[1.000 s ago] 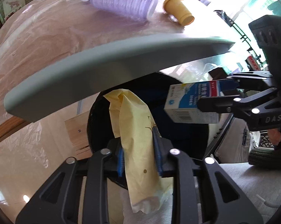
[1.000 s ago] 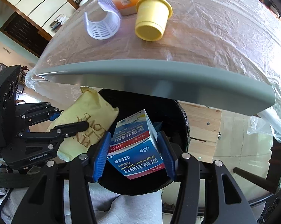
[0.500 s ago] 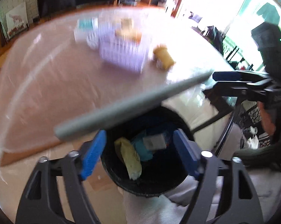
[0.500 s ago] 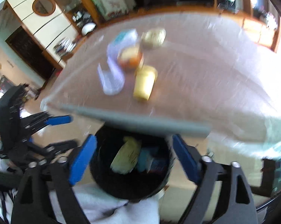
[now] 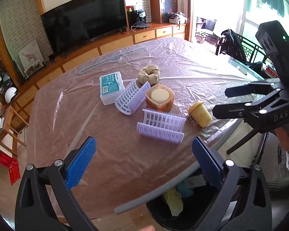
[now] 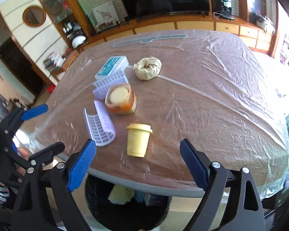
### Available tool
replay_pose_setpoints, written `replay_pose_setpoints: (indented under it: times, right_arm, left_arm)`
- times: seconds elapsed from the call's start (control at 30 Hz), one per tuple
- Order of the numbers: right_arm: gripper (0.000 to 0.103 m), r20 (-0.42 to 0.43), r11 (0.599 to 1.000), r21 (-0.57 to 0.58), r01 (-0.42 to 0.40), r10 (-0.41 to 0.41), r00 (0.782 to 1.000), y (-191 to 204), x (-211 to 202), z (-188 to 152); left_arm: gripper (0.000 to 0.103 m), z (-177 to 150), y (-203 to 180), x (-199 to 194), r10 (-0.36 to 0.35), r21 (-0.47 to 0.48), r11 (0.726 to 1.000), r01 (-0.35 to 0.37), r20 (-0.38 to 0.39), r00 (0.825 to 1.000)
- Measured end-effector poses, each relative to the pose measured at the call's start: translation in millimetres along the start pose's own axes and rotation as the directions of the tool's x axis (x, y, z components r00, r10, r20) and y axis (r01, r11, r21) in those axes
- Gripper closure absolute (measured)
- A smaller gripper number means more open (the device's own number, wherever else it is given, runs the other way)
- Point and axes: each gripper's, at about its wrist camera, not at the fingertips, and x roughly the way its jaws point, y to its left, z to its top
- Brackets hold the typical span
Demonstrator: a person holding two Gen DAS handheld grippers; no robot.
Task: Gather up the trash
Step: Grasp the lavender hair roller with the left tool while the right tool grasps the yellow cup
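My left gripper (image 5: 142,159) is open and empty above the table's near edge. My right gripper (image 6: 137,160) is open and empty, just short of a yellow cup (image 6: 137,141). A black trash bin (image 5: 184,207) stands under the table edge and holds a yellow bag (image 5: 173,200) and other scraps; it also shows in the right wrist view (image 6: 125,209). On the table lie the yellow cup (image 5: 200,113), two lilac ribbed plastic pieces (image 5: 161,125), an orange tub (image 5: 159,98), a white-teal box (image 5: 110,86) and a crumpled beige wad (image 5: 149,73).
The table (image 6: 211,96) is covered in crinkled clear plastic sheet. A TV and wooden cabinets (image 5: 82,27) stand behind. The right gripper appears at the right of the left wrist view (image 5: 240,100). A black chair (image 5: 231,44) stands far right.
Both grippers let go of the yellow bag and the medicine box, which now lie in the bin. Both opened wide and rose from bin level to above the table.
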Motion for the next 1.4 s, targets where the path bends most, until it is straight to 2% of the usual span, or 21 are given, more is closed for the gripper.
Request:
replay_pose_setpoints:
  times: [0.07, 0.13, 0.2, 0.27, 0.33, 0.4, 0.5, 0.67, 0.73, 0.83, 0.93, 1.07, 1.27, 1.37, 1.4]
  right_arm:
    - [0.01, 0.034, 0.998, 0.045, -0.038, 0.036, 0.999, -4.2, -2.9, 0.7]
    - [0.007, 0.075, 0.995, 0.089, -0.032, 0.025, 0.997, -10.1, -4.8, 2.5]
    - [0.007, 0.029, 0.997, 0.08, -0.016, 0.013, 0.999, -12.4, 1.8, 5.2]
    - [0.007, 0.007, 0.997, 0.067, 0.045, -0.045, 0.999, -10.5, 5.8, 5.6]
    - [0.01, -0.006, 0.994, 0.052, 0.1, -0.1, 0.995, -9.6, 9.5, 6.3]
    - [0.019, -0.03, 0.995, 0.054, 0.087, -0.085, 0.996, -11.3, 15.9, 7.5]
    - [0.024, -0.06, 0.995, 0.046, 0.092, -0.09, 0.994, -11.5, 24.9, 7.0]
    - [0.026, -0.099, 0.998, 0.047, 0.047, -0.042, 0.994, -8.4, 35.9, 2.5]
    - [0.029, -0.107, 0.998, 0.043, 0.05, -0.045, 0.993, -7.4, 39.8, 1.7]
    - [0.033, -0.107, 0.998, 0.024, 0.064, -0.061, 0.992, -2.3, 44.7, 3.2]
    - [0.039, -0.101, 0.996, 0.013, 0.083, -0.081, 0.992, 2.1, 45.8, 5.3]
    - [0.042, -0.087, 0.992, -0.038, 0.124, -0.127, 0.988, 12.9, 49.2, 6.5]
    - [0.043, -0.076, 0.986, -0.078, 0.149, -0.155, 0.985, 21.8, 53.1, 4.3]
    - [0.051, -0.063, 0.984, -0.093, 0.153, -0.159, 0.985, 24.9, 52.8, 4.4]
    - [0.057, -0.061, 0.982, -0.1, 0.157, -0.164, 0.985, 25.3, 53.2, 4.7]
  left_arm:
    - [0.003, 3.1, 6.3, 1.4, -0.014, -0.037, 0.999, 0.014, -0.002, 1.0]
    - [0.003, 2.4, 8.2, 6.8, -0.018, -0.071, 0.997, 0.018, -0.012, 1.0]
    - [0.003, 1.9, 9.8, 11.3, -0.015, -0.097, 0.995, 0.014, -0.007, 1.0]
    - [0.003, 2.5, 11.0, 14.9, -0.02, -0.112, 0.994, 0.02, 0.003, 1.0]
    - [0.003, 5.2, 10.3, 21.7, -0.021, -0.105, 0.994, 0.019, -0.017, 1.0]
    - [0.003, 6.6, 9.4, 30.2, -0.054, -0.09, 0.995, 0.05, -0.052, 0.997]
    - [0.003, 6.9, 9.6, 42.8, -0.103, -0.067, 0.993, 0.097, -0.091, 0.991]
    - [0.003, 7.0, 2.0, 54.4, -0.197, 0.014, 0.98, 0.2, -0.118, 0.973]
    - [0.004, 7.3, -1.7, 58.5, -0.212, 0.051, 0.974, 0.22, -0.127, 0.969]
    - [0.018, 8.7, -6.7, 65.1, -0.211, 0.102, 0.969, 0.226, -0.147, 0.966]
    - [0.027, 8.0, -13.0, 69.3, -0.202, 0.154, 0.962, 0.226, -0.159, 0.966]
    - [0.029, 4.4, -19.3, 71.0, -0.197, 0.189, 0.956, 0.226, -0.162, 0.967]
    - [0.029, 2.1, -18.0, 76.1, -0.218, 0.168, 0.954, 0.247, -0.171, 0.961]
    - [0.029, 0.7, -17.4, 76.5, -0.219, 0.152, 0.957, 0.246, -0.172, 0.96]
    - [0.031, 0.4, -17.7, 75.9, -0.218, 0.149, 0.958, 0.243, -0.169, 0.961]
